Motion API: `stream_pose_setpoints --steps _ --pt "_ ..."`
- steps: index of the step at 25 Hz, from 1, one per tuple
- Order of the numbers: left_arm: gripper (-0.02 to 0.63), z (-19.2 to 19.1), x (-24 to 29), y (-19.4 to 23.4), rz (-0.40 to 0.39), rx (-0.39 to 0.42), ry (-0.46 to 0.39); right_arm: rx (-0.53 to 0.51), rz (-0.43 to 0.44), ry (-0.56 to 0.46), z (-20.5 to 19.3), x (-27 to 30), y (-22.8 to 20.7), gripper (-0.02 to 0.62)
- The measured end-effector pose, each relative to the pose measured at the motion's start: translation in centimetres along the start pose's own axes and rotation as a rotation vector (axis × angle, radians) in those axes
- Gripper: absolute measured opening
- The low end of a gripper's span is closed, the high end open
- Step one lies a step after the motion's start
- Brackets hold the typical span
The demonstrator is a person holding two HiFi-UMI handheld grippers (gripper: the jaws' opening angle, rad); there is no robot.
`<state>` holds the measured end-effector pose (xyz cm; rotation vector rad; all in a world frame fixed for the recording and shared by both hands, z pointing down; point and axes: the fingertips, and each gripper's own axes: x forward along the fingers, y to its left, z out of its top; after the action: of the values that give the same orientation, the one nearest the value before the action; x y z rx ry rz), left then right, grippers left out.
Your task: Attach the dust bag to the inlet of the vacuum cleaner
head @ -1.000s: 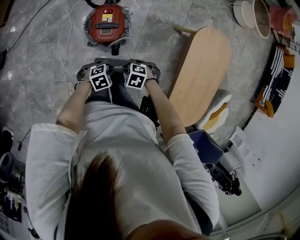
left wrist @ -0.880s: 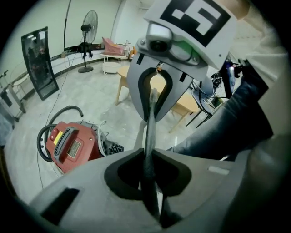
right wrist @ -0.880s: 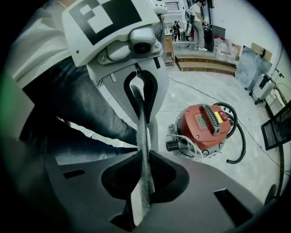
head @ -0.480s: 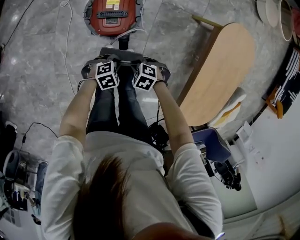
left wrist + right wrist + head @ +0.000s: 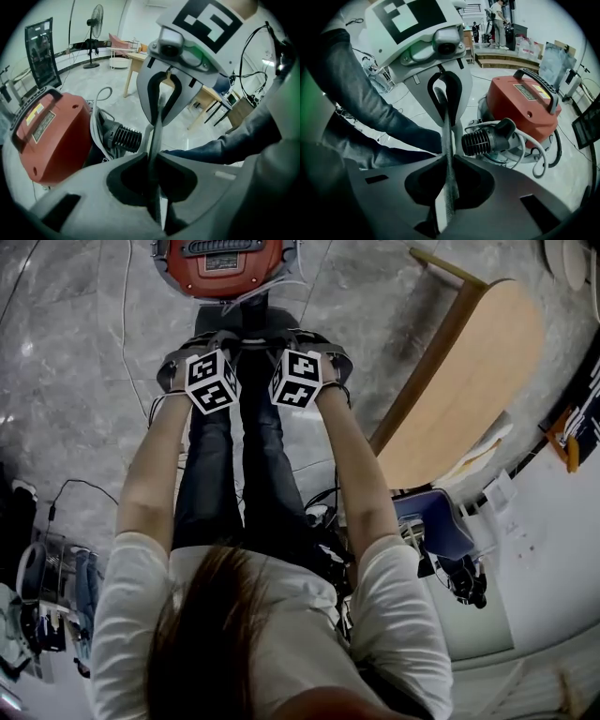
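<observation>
Wooden table [image 5: 469,390] on grey marble floor [image 5: 75,381], standing fan [image 5: 96,14] beyond

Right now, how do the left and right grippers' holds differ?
The left gripper holds the dust bag at its left end, the right gripper at its right. The ribbed black tube shows left of the left gripper's jaws but right of the right gripper's. Both are shut on the bag's thin edge.

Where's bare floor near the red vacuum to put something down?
Grey marble floor lies bare left of the round red vacuum cleaner, beyond the thin white cable, and between vacuum and light wooden table. Crowded at lower left.
</observation>
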<state>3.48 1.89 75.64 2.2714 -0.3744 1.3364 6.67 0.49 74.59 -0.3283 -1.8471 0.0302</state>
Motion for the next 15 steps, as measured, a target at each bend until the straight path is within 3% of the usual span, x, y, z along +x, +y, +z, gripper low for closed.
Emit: stream_pose_setpoints --steps 8,15 --pt "0.040 -1.4 2.7 1.1 0.041 -0.011 0.001 -0.052 -0.004 0.023 -0.7 3.0 -1.0 0.029" --pt "0.040 -1.0 2.3 1.5 0.073 0.042 0.001 -0.060 -0.028 0.014 -0.7 2.5 -1.3 0.028"
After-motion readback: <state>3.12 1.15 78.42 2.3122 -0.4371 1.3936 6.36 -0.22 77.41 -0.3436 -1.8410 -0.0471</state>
